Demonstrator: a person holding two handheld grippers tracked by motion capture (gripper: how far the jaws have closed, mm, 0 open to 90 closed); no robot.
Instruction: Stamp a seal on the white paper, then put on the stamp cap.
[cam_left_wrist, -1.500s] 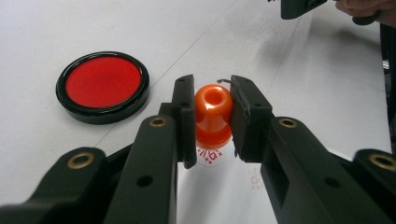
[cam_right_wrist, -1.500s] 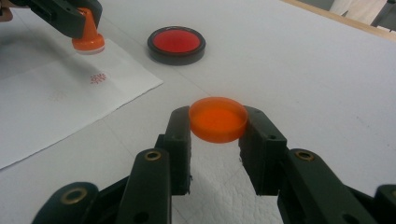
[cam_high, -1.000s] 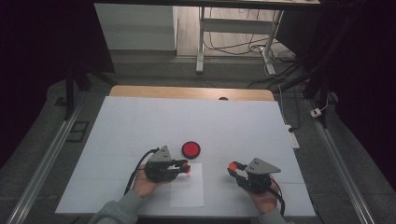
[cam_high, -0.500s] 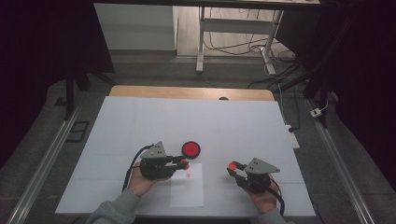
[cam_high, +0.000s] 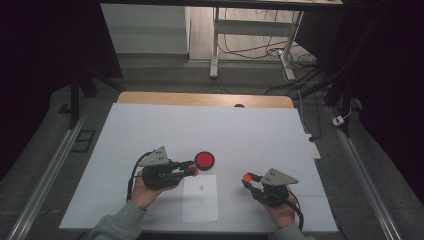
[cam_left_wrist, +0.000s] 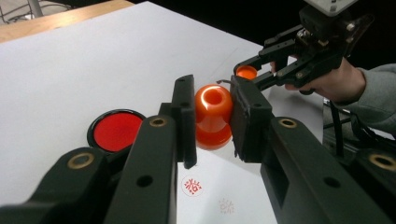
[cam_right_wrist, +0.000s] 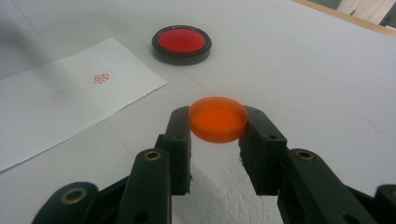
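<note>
Left gripper view: paper sheet (cam_left_wrist: 219, 196) bears one small red stamp mark (cam_left_wrist: 192, 186), unreadable.

A white table top (cam_high: 200, 130) fills the middle of the room, with a strip of pale wood (cam_high: 205, 99) along its far edge. The floor (cam_high: 165, 75) around it is grey. Metal rails (cam_high: 42, 180) run along the floor at the left and right of the table. Beyond the far edge stands a white metal frame (cam_high: 216, 40) (its legs reach the floor), with dark cables (cam_high: 250, 45) lying beside it. A pale panel (cam_high: 145, 27) stands far left. Both sides fall into deep shadow.
</note>
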